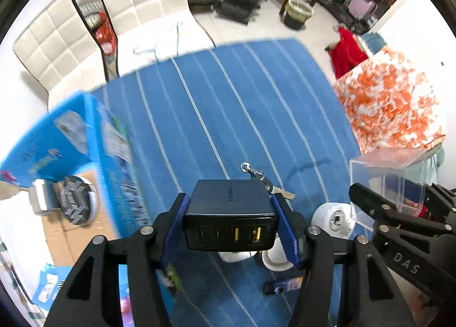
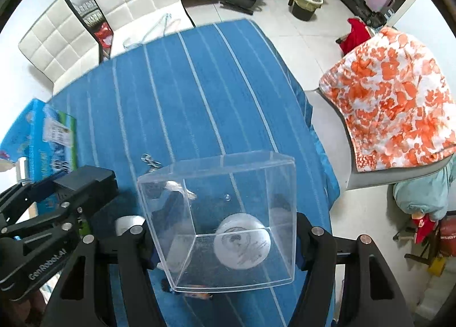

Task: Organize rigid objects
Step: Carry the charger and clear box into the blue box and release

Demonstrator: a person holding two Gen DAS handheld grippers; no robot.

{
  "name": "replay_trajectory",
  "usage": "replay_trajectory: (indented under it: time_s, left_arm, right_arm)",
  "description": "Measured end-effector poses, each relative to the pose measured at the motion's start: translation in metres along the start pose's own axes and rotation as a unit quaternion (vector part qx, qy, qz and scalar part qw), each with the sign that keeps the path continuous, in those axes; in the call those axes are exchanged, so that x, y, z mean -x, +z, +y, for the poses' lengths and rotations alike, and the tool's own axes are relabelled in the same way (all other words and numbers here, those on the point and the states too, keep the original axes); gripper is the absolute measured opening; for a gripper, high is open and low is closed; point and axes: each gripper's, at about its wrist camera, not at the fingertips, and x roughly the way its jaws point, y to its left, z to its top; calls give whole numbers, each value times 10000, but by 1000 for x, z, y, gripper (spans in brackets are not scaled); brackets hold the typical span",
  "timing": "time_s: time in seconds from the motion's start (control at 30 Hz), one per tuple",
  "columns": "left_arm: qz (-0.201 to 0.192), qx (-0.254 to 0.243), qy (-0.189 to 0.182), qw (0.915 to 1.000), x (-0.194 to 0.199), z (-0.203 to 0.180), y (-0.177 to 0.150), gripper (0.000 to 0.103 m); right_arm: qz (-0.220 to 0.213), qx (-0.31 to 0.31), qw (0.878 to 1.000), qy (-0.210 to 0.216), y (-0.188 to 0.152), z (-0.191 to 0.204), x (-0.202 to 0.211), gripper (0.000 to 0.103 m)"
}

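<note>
Charger [image 1: 230,218] gripped, clear box [image 2: 222,218] gripped

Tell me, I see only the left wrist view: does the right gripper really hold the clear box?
Observer: Yes. In the right wrist view, the clear box is clamped by the right gripper, one finger against each side wall.
Operator: Is something inside it?
Observer: A white ball with dark scribbles shows through the box's wall. Whether it lies inside or on the table below, I cannot tell.
</note>
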Motion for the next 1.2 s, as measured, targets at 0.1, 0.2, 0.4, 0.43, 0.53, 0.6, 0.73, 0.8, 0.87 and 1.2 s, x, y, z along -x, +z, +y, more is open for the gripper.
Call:
replay_trajectory:
  time_s: [0.1,0.2,0.4,0.43,0.53,0.6,0.73,0.8,0.87,1.2]
  left_arm:
    - [-409,63,59,9991,44,19,-4,56]
    - [-771,202,116,9968,86,46,-14,56]
    - [-1083,495,421,9920,146,102,-59,56]
    - [-1103,568,497,9910,153,115,-68,56]
    - [-1135,789,712,9878,162,150,-91,56]
    - [-1059,970,823,9862,162,169,-102,56]
    - [-839,1317,1002,9826,149,216,-125,56]
    - [-691,1424,1077,9815,136,235,-130,56]
    - [-518,1551,1094,9805,120,253,-133,56]
    - [626,1870,718,9777,1,317,-110,56]
  right_arm:
    - [-231,86,9997,56,-4,12,29,68]
    - [-484,225,9984,178,-12,31,61,68]
    - [-876,711,9919,583,-34,109,119,68]
    - [-915,809,9904,639,-38,124,124,68]
    - [-1013,1185,9842,837,-53,179,138,68]
    - [-1018,1345,9812,934,-63,208,140,68]
    - [-853,1621,9775,1047,-82,263,125,68]
    - [-782,1714,9771,992,-87,283,112,68]
    - [-638,1744,9780,949,-87,300,90,68]
    - [505,1583,9840,645,-50,343,-41,68]
